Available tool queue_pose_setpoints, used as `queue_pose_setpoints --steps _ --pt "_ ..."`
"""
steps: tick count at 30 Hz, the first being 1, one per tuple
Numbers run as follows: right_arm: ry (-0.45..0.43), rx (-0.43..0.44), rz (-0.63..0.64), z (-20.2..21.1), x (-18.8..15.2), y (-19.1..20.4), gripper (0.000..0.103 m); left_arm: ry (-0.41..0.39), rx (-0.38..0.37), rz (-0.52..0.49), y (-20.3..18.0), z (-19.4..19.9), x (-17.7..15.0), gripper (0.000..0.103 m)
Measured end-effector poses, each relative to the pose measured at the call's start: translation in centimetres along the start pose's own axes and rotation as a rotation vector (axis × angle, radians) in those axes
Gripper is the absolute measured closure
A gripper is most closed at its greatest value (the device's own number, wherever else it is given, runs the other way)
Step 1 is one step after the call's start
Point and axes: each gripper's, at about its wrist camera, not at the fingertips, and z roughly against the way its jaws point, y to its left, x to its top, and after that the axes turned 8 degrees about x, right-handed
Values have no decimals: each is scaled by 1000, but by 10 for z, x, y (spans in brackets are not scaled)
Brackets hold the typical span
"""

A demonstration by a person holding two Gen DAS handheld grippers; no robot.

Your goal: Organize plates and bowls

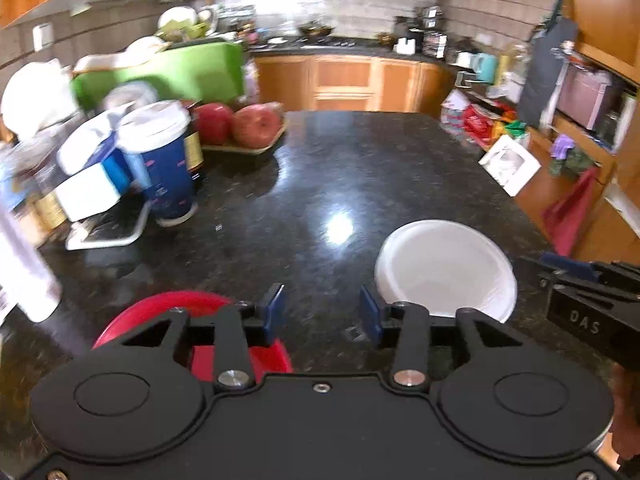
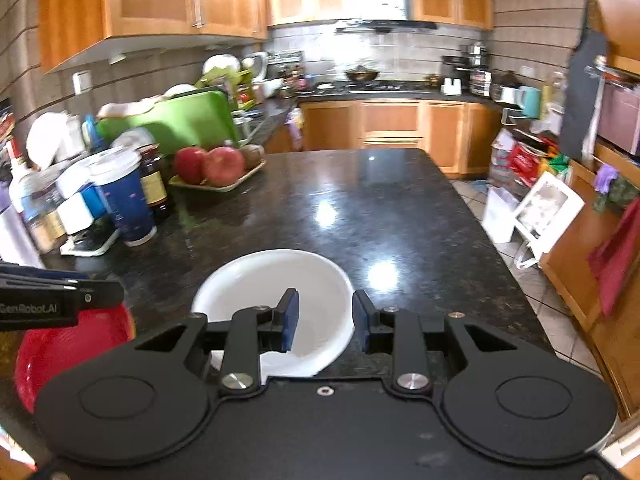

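Left wrist view: left gripper [image 1: 322,312] is hanging over the counter [image 1: 320,184], jaws standing apart, nothing between the pads, only bare stone. Red bowl [image 1: 208,308] is sitting just left of and under the left finger, mostly hidden by the gripper body. White bowl [image 1: 444,268] is lying just right of the right finger, near rim cut off by the linkage. Right gripper body is poking in at the right edge, "DAS" readable on it, tips out of frame. Cup [image 1: 164,160] and boxes far left are blurring; labels unreadable.

Right wrist view: right gripper [image 2: 325,322] is straddling the white bowl's [image 2: 276,280] right rim, left pad inside, right pad outside, a gap showing, not pinching. Bowl is sitting mouth-up, tilted slightly; round, so no long axis. Red bowl [image 2: 72,352] is sitting left, partly covered by the left gripper, which reads "GenRobot.AI".
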Motion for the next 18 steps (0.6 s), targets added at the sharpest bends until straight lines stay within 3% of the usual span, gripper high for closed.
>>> queue_pose_setpoints --steps 5,18 --pt "3 -9 -45 -6 2 -10 72 7 -28 -40 -17 -8 5 52" --pt "99 104 -32 -48 9 -45 71 86 16 -63 -46 -33 11 52"
